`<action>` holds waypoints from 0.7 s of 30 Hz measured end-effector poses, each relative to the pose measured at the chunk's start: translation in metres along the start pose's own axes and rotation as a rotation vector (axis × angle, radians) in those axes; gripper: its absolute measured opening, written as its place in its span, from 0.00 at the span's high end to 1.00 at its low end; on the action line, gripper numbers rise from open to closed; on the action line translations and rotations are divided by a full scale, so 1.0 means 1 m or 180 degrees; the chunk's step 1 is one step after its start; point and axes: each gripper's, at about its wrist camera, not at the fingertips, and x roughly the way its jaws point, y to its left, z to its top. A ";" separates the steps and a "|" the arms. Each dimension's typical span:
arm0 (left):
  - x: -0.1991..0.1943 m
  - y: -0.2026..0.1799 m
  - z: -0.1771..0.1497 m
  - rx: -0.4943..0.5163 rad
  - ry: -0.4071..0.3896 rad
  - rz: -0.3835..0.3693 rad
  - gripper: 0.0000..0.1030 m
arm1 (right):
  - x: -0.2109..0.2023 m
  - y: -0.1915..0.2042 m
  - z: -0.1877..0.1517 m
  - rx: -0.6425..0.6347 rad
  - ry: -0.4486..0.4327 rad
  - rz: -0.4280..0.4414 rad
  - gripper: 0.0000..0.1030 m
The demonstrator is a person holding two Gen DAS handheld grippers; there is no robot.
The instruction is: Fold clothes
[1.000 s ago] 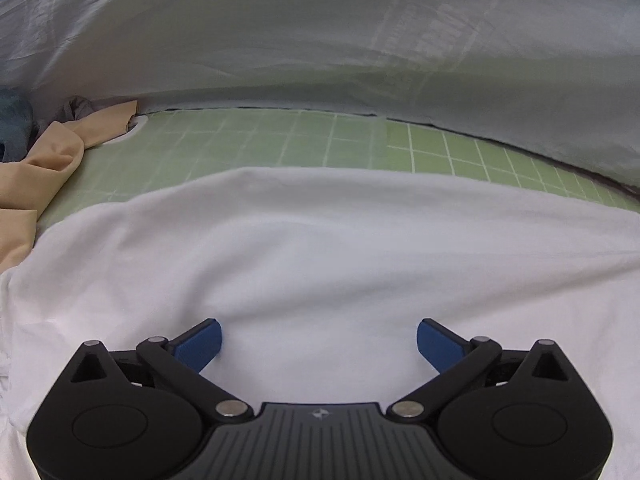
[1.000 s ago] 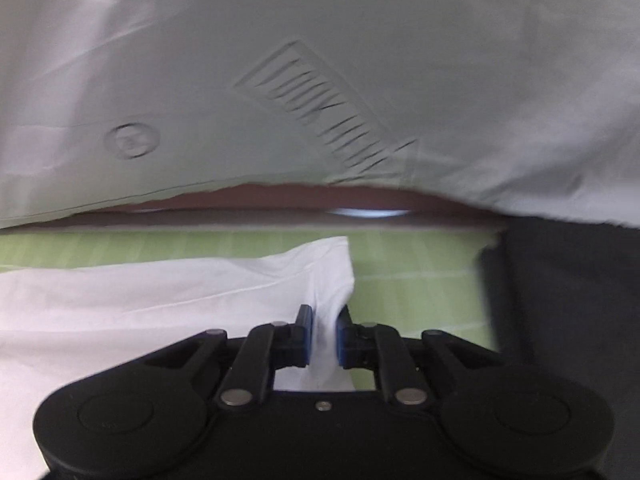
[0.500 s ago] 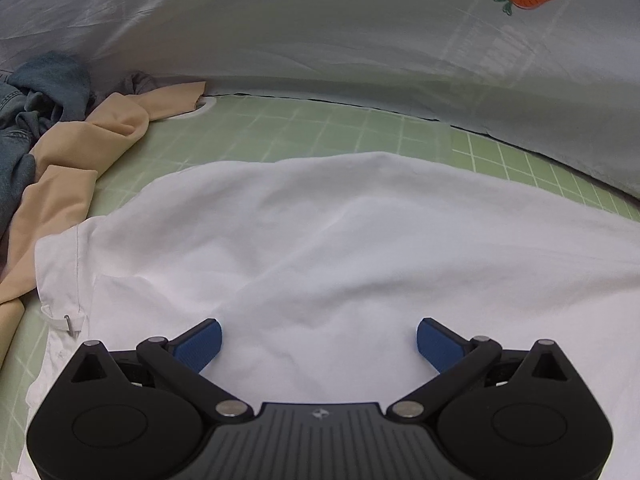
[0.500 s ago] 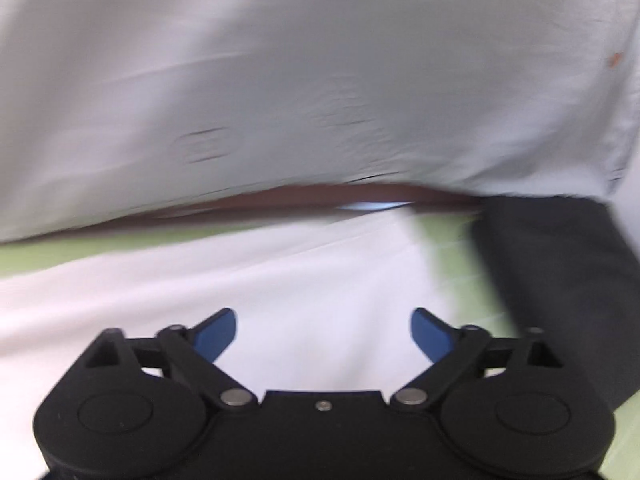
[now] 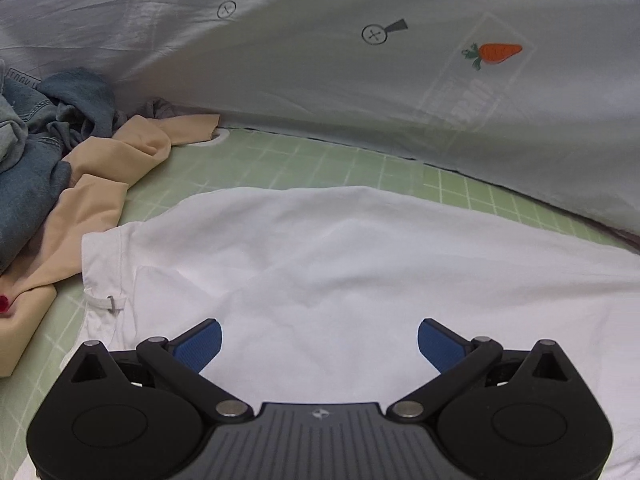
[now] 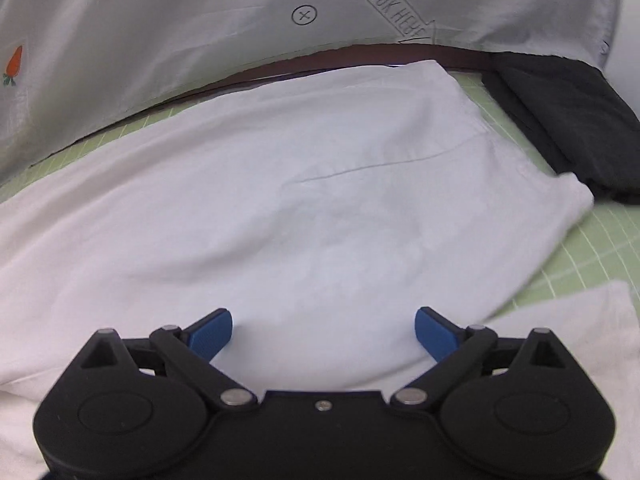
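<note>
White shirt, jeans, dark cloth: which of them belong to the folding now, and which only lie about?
In the job: white shirt, left gripper and right gripper, both with jaws open over it.

Lying about: jeans, beige garment, dark cloth, green mat.

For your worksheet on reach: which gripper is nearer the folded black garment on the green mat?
Right. The black garment lies ahead and to the right of the open right gripper. The left gripper hovers over the white shirt; its view shows no black garment.
</note>
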 end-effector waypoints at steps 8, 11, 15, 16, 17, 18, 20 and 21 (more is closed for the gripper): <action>-0.069 -0.016 -0.074 -0.0148 0.0211 -0.0309 0.00 | -0.070 -0.018 -0.067 0.0456 -0.0052 0.0463 0.00; -0.087 -0.029 -0.103 0.0004 0.0302 -0.0353 0.00 | -0.083 -0.026 -0.088 0.0515 0.0012 0.0509 0.00; -0.106 -0.042 -0.138 0.0162 0.0410 -0.0374 0.00 | -0.100 -0.041 -0.109 0.0564 0.0043 0.0558 0.00; -0.109 -0.043 -0.145 0.0154 0.0450 -0.0368 0.00 | -0.104 -0.046 -0.114 0.0584 0.0052 0.0563 0.00; -0.112 -0.044 -0.153 0.0138 0.0491 -0.0365 0.00 | -0.108 -0.052 -0.119 0.0618 0.0068 0.0562 0.00; -0.114 -0.044 -0.160 0.0107 0.0531 -0.0367 0.00 | -0.112 -0.058 -0.124 0.0651 0.0084 0.0561 0.00; -0.118 -0.045 -0.174 0.0024 0.0612 -0.0373 0.00 | -0.118 -0.074 -0.136 0.0734 0.0121 0.0546 0.00; -0.120 -0.045 -0.181 -0.0015 0.0653 -0.0372 0.00 | -0.121 -0.082 -0.142 0.0780 0.0142 0.0535 0.00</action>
